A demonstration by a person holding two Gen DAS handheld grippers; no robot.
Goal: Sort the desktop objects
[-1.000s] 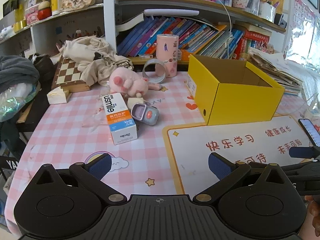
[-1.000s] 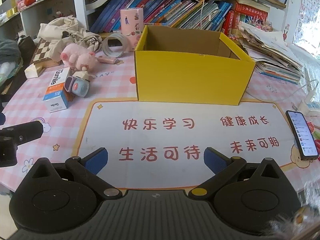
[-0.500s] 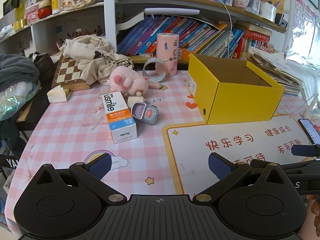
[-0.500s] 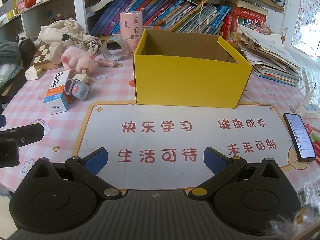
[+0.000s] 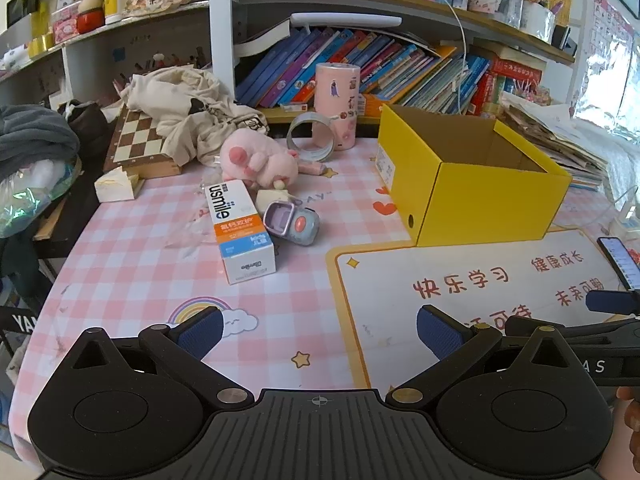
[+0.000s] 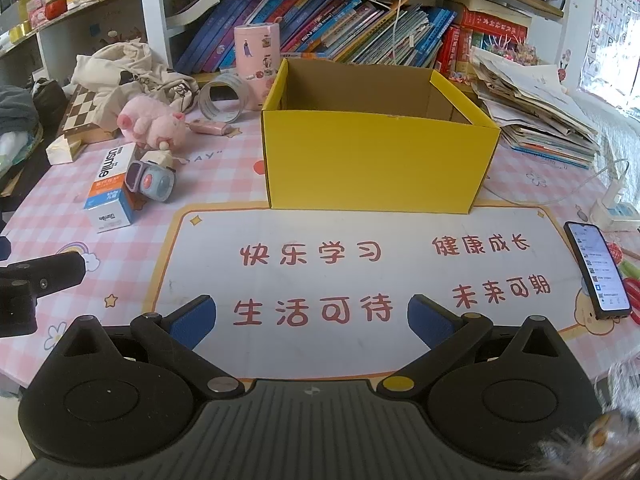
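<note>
An open yellow cardboard box (image 5: 476,184) (image 6: 376,160) stands on the pink checked desk, with nothing visible inside. Left of it lie a pink plush pig (image 5: 260,162) (image 6: 152,122), a usmile toothpaste carton (image 5: 240,232) (image 6: 110,184), a small grey-purple toy (image 5: 292,222) (image 6: 152,180), a tape roll (image 5: 312,142) (image 6: 222,98) and a pink cylinder (image 5: 335,104) (image 6: 257,66). My left gripper (image 5: 318,330) is open above the desk's near edge, well short of the carton. My right gripper (image 6: 310,316) is open over the white mat (image 6: 360,272), in front of the box.
A chessboard (image 5: 136,144) with crumpled cloth (image 5: 188,112) sits at the back left. Books fill the shelf (image 6: 340,32) behind the desk. A paper stack (image 6: 536,116) lies right of the box, a phone (image 6: 598,268) at the mat's right edge.
Both views have shifted slightly: the objects sit a touch lower and nearer in the left wrist view. Both grippers stay open. Nothing on the desk has moved.
</note>
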